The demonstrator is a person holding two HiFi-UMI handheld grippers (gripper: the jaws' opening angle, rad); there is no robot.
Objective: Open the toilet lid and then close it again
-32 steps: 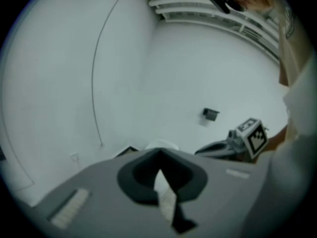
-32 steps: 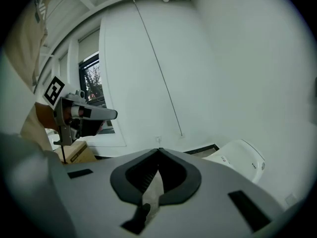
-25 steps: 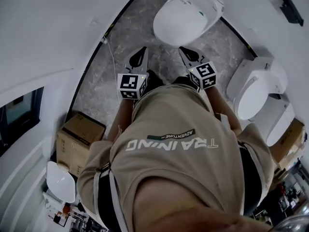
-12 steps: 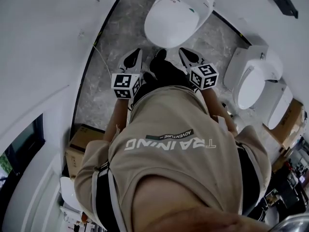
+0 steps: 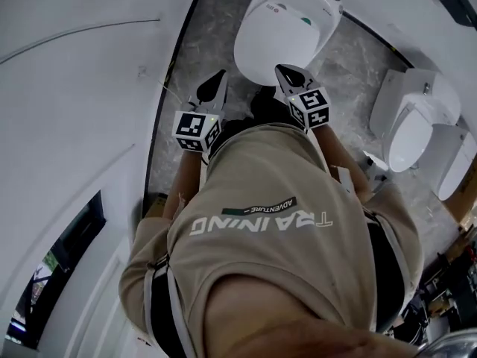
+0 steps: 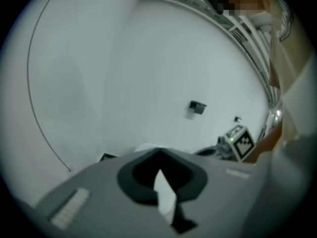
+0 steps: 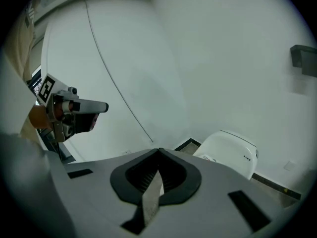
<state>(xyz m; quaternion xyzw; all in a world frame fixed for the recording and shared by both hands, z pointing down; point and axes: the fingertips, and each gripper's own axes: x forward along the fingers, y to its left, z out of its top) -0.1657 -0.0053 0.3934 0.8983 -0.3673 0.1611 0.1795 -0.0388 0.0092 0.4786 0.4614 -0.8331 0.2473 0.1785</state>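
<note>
Grey floor (image 5: 211, 22), one toilet (image 5: 287, 28), left gripper (image 5: 220, 77), right gripper (image 5: 282, 70)

Floor (image 5: 203, 47): grey marbled stone, bounded by white walls.
Toilet (image 5: 287, 24): white, lid down, standing at the far end of the floor.
Further toilets (image 5: 410, 129): white, standing along the right side.

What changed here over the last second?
The person has stepped toward the toilet. The left gripper and right gripper have come forward, and the right one's tip now overlaps the front edge of the lid in the head view, though no contact shows. Nothing was taken or let go. Unchanged: both grippers shut and empty, lid closed.
</note>
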